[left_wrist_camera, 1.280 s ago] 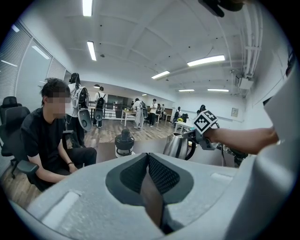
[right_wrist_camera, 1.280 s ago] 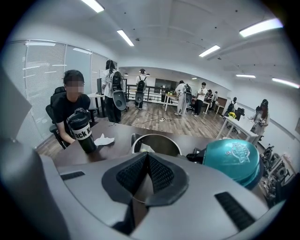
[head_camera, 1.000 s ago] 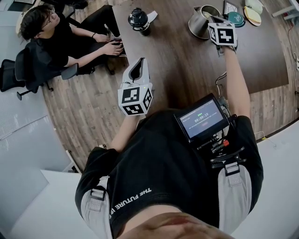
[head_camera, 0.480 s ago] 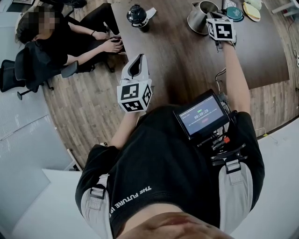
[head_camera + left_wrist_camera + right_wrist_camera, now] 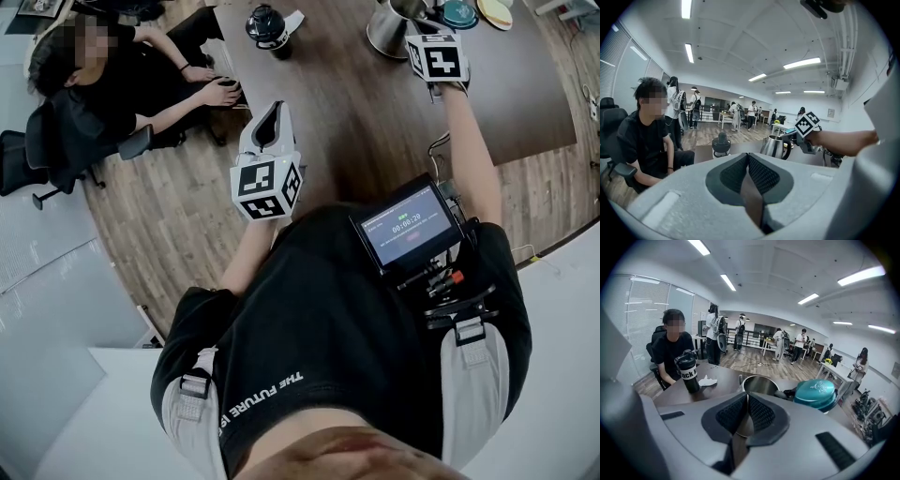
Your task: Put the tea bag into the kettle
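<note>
Black and lidded, far left on the wooden table (image 5: 347, 94): bottle (image 5: 688, 372), with a crumpled white scrap (image 5: 707, 380) just beside its base. Looks possibly like the tea bag, too small to say for certain, and sits between neither pair of jaws. Likely trouble starting there: tipping the bottle, or shoving so light a scrap away instead of pinching it, through a reach made with pads not parted in time. Further right, knocking the steel kettle (image 5: 757, 383), lid off and mouth open, through any careless swing of the right gripper (image 5: 746, 397) so near its rim; likewise bumping the teal dish (image 5: 816, 393) just beside the kettle. Also missing the mouth and landing the bag on the table, through letting go too high. Now pose, again from the left. Left gripper (image 5: 748, 159): hangs off the table's near edge, close to the body, raised and pointing across toward the kettle, jaws pressed together on nothing. Right gripper: rides at the end of an outstretched forearm (image 5: 466, 141), well out over the table, aimed at the kettle's open mouth, pads likewise meeting and empty.
</note>
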Tool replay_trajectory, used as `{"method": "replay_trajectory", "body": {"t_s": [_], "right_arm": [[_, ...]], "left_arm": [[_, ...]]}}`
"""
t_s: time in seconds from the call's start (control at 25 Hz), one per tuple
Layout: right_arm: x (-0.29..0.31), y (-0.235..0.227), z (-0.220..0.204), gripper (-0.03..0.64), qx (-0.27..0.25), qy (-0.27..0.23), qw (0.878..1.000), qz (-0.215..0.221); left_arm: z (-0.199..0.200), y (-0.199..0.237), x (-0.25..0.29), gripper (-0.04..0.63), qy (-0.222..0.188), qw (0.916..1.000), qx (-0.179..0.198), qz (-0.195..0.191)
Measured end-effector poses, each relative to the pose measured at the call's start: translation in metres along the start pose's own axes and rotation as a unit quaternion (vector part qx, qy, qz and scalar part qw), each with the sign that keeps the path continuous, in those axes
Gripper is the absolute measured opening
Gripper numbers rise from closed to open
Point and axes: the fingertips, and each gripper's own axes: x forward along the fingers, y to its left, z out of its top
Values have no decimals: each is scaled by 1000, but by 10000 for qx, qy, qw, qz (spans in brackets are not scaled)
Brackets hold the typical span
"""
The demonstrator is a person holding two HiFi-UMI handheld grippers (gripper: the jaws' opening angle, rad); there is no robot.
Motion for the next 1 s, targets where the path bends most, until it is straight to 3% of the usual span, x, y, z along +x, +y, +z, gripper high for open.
{"method": "replay_trajectory", "body": {"t_s": [0.32,0.64,1.0], "right_arm": [[-39,28,-10,9,-116,-251,9996,112],[-179,72,-6,8,24,-666,9977,148],[-210,95,-46,8,602,-840,9946,-40]], "left_arm": [[-7,-5,-2,17,-92,9997,39,-222],[20,-42,-78,15,-356,9971,71,-665],[-1,-62,-59,15,-156,9917,267,-1246]]}}
